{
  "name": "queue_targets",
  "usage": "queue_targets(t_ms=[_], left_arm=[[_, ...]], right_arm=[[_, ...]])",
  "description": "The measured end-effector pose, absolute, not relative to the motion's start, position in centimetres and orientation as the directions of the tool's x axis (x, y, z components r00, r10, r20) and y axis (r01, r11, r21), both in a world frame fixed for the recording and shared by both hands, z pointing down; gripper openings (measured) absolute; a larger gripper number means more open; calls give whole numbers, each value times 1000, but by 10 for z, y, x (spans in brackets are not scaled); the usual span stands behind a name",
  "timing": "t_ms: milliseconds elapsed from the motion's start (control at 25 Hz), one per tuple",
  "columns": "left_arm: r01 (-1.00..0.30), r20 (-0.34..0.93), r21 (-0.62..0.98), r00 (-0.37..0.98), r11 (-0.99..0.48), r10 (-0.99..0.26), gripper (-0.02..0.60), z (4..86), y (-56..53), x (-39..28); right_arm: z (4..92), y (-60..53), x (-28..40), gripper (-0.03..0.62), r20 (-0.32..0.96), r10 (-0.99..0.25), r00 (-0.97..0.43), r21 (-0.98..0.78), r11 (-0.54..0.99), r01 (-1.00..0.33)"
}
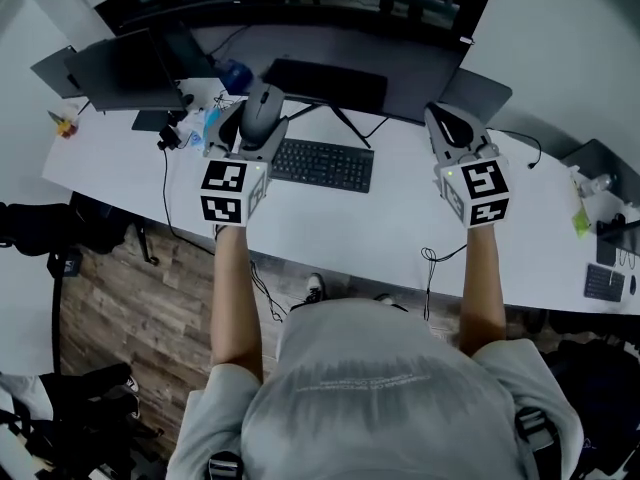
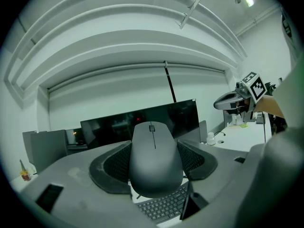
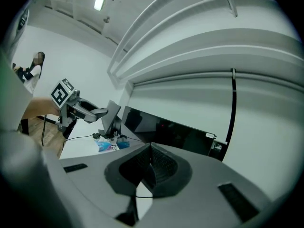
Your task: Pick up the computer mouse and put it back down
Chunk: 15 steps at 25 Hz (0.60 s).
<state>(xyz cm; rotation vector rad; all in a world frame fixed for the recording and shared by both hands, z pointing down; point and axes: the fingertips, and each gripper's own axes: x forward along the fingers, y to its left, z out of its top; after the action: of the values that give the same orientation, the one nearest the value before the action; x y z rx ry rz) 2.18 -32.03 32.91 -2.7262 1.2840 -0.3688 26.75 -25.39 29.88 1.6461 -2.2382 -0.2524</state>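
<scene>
1. Fingers (image 2: 114, 165) of the left gripper (image 2: 154, 164) are clamped on the computer mouse (image 2: 155, 151), with one dark mesh pad on each flank. The scroll wheel end points away from the camera.
2. The mouse is off the counter (image 1: 330, 223). In the left gripper view the keyboard (image 2: 164, 207) shows below the mouse's near edge, with a gap between them.
3. Head view: the mouse is held over the back-left part of the counter, near the keyboard's far-left corner and in front of the dark monitor (image 1: 325, 83).
4. How high it sits above the counter is hard to read from these angles, probably a small lift.
5. Right gripper (image 3: 151, 165): the fingers (image 3: 166, 167) are pressed together pad to pad with nothing between them.
6. The right gripper is held over the right part of the counter, well apart from the mouse. The keyboard lies between the two grippers.
7. Both forearms reach forward from the person at the bottom of the head view, one marker cube on each gripper.
8. Clutter at the counter's left end: a dark laptop (image 1: 120, 68) and some small blue items (image 1: 235, 73). A thin cable (image 1: 430, 268) hangs off the front edge below the right gripper.
</scene>
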Motion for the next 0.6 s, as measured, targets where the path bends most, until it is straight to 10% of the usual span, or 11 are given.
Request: queue_targets(t_ms=[600], left_arm=[[-835, 356, -94, 481, -543, -801, 291, 427, -318, -59]], right_arm=[[380, -290, 191, 2, 332, -853, -403, 277, 497, -822]])
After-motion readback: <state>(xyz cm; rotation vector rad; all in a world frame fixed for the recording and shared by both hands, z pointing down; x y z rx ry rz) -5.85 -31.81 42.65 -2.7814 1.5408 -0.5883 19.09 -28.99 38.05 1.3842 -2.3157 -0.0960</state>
